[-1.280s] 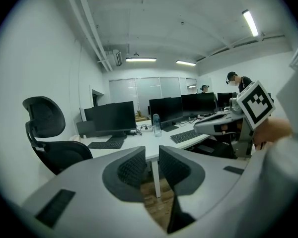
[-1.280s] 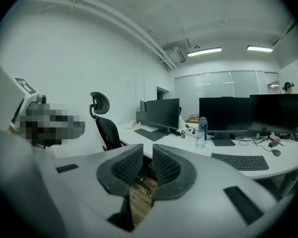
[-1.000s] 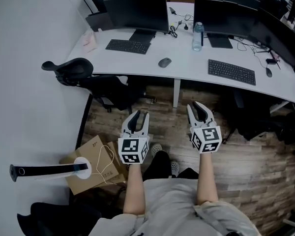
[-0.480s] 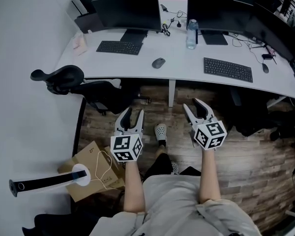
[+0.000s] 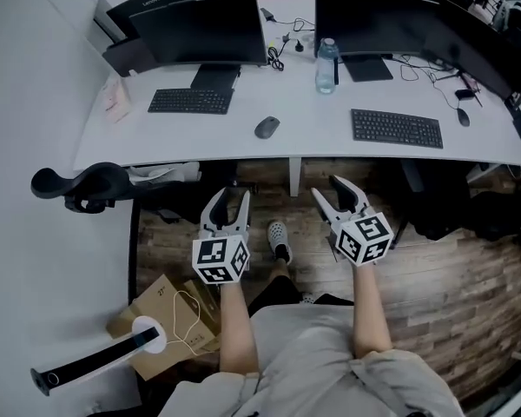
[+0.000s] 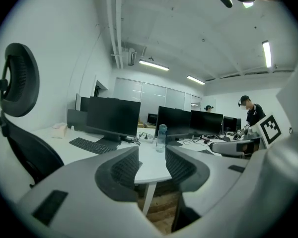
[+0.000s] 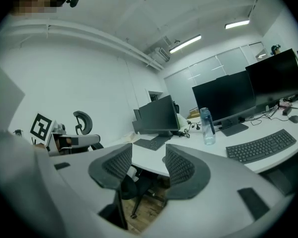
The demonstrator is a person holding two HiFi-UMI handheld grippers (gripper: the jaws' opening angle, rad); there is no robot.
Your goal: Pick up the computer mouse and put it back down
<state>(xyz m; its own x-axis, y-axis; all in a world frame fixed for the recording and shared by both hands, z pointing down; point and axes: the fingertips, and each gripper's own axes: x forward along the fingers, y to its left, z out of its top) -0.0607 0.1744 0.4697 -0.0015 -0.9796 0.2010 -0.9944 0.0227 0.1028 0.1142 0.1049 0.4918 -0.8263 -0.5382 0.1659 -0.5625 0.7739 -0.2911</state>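
Approach stage; pick not yet begun. The mouse (image 5: 267, 127) lies flat on the white desk (image 5: 295, 146), on bare surface between the left keyboard (image 5: 190, 101) and the right keyboard (image 5: 396, 128), touching neither. Both claws are short of the desk's near edge, over the wooden floor (image 5: 434, 268), aimed roughly level toward the desk and well apart from the mouse. The left claw (image 5: 231, 200) has its jaws parted about halfway with nothing between the pads; through the gap only desk edge and floor show. The right claw (image 5: 330, 189) has jaws opening, likewise empty. Judgement: the jaws are set apart ahead of the reach so that either claw can straddle the low mouse body on arrival without pausing. The mouse lies between the two claws' lines of approach, a little nearer the left one; which claw will take it I cannot tell. The bottle (image 5: 326, 65) stands farther back, near the monitors, and the chair (image 5: 78, 189) is off to the left, so the front approach to the mouse looks unobstructed.
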